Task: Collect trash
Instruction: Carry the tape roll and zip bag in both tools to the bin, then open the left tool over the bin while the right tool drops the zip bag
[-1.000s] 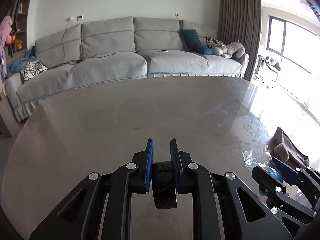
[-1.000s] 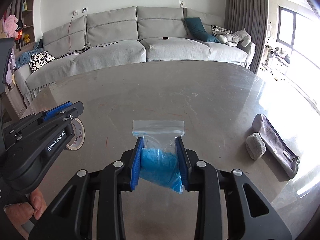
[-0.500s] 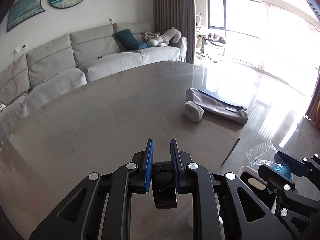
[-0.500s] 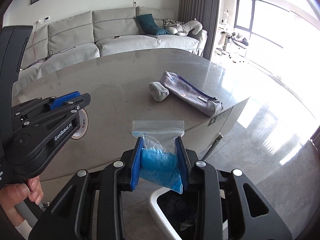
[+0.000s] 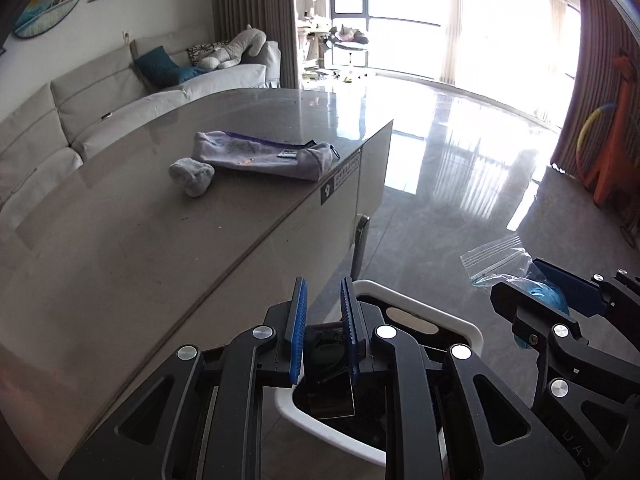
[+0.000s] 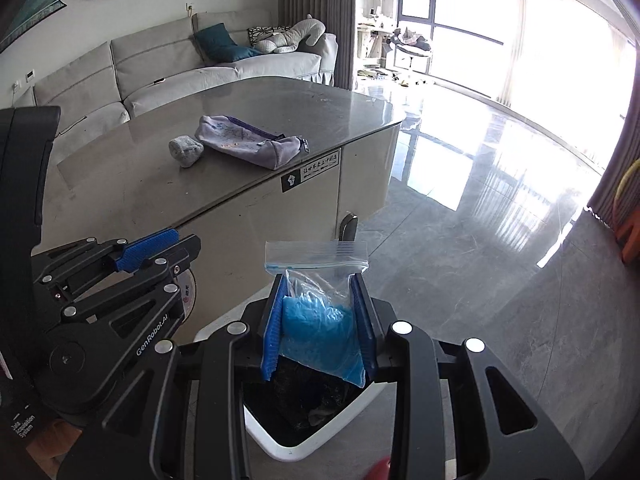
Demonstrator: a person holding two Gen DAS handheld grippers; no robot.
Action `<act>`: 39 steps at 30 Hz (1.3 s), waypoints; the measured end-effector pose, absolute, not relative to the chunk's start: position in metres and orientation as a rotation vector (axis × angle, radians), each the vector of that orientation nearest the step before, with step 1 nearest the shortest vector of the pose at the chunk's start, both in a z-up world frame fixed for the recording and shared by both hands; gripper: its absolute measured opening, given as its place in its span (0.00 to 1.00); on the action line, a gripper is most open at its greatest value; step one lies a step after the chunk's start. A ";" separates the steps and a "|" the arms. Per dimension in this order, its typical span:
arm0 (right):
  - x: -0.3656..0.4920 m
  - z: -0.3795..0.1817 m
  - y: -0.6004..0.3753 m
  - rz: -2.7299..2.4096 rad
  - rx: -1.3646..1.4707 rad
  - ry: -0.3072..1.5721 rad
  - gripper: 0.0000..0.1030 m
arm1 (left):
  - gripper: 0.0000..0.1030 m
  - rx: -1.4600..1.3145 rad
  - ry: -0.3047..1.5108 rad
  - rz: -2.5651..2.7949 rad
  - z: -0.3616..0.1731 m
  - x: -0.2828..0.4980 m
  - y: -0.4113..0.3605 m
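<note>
Clear plastic bag (image 6: 316, 280), glossy stone floor (image 6: 480, 220), white plastic bin (image 5: 420, 316).

Right tool (image 6: 318, 312) pinches zip bag (image 6: 318, 300) of blue material above white bin (image 6: 292, 446). Left tool (image 6: 160, 246) at 9 o'clock; pouch (image 6: 250, 142) on counter (image 6: 132, 184) at 11.

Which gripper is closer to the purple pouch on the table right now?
Left. The left gripper, gripping a tape roll, sits on the table side of the bin, nearer the purple pouch. The right gripper holds its zip bag farther out.
</note>
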State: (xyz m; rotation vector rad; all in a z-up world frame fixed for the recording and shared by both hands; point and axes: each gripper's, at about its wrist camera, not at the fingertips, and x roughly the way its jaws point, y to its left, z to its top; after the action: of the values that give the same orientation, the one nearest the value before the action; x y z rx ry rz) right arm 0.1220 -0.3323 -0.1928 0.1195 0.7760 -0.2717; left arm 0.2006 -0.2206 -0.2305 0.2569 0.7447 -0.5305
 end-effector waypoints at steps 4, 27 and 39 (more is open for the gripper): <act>0.116 -0.199 -0.347 -0.290 0.139 0.774 0.32 | 0.33 0.277 0.809 -0.588 -0.245 0.198 -0.243; 0.135 -0.232 -0.371 -0.280 0.244 0.845 0.32 | 0.96 0.256 0.778 -0.451 -0.240 0.224 -0.224; 0.163 -0.264 -0.335 -0.217 0.171 0.900 0.96 | 0.96 0.223 0.769 -0.398 -0.231 0.236 -0.195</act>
State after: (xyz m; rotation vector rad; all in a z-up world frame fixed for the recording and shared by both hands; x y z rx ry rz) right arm 0.1635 -0.3351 -0.2639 0.1712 0.8996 -0.2168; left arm 0.2356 -0.1951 -0.2313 0.2231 0.7686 -0.3984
